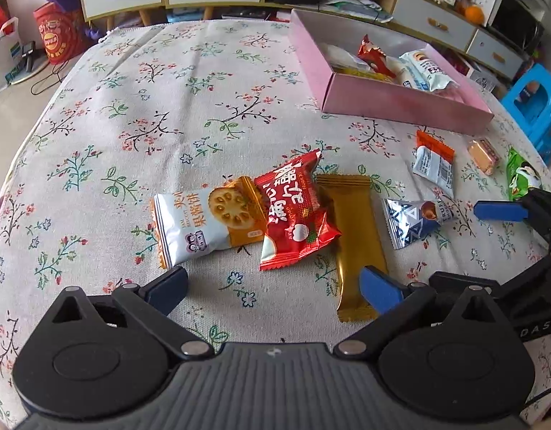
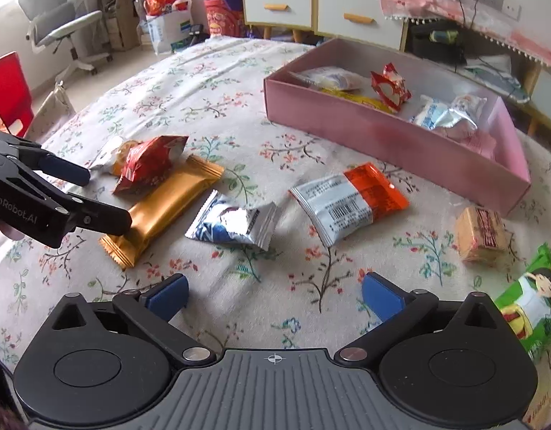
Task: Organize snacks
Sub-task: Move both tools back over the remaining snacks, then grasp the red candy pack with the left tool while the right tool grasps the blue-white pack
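Observation:
Loose snacks lie on the floral tablecloth (image 1: 139,107). My left gripper (image 1: 273,290) hangs open just short of a white-and-orange biscuit packet (image 1: 203,225), a red packet (image 1: 293,211) and a gold bar (image 1: 354,243); its right pad overlaps the bar's near end. My right gripper (image 2: 274,297) is open over bare cloth, short of a silver-blue packet (image 2: 232,222) and a white-and-orange packet (image 2: 347,204). A peach biscuit pack (image 2: 481,234) and a green packet (image 2: 530,297) lie to its right. The pink box (image 2: 383,143) behind holds several packets.
The left gripper (image 2: 107,199) shows at the left of the right wrist view, above the gold bar (image 2: 167,208). Past the table's far edge stand drawer cabinets (image 2: 322,10), an office chair (image 2: 56,18), red bags (image 1: 56,36) and a blue stool (image 1: 537,107).

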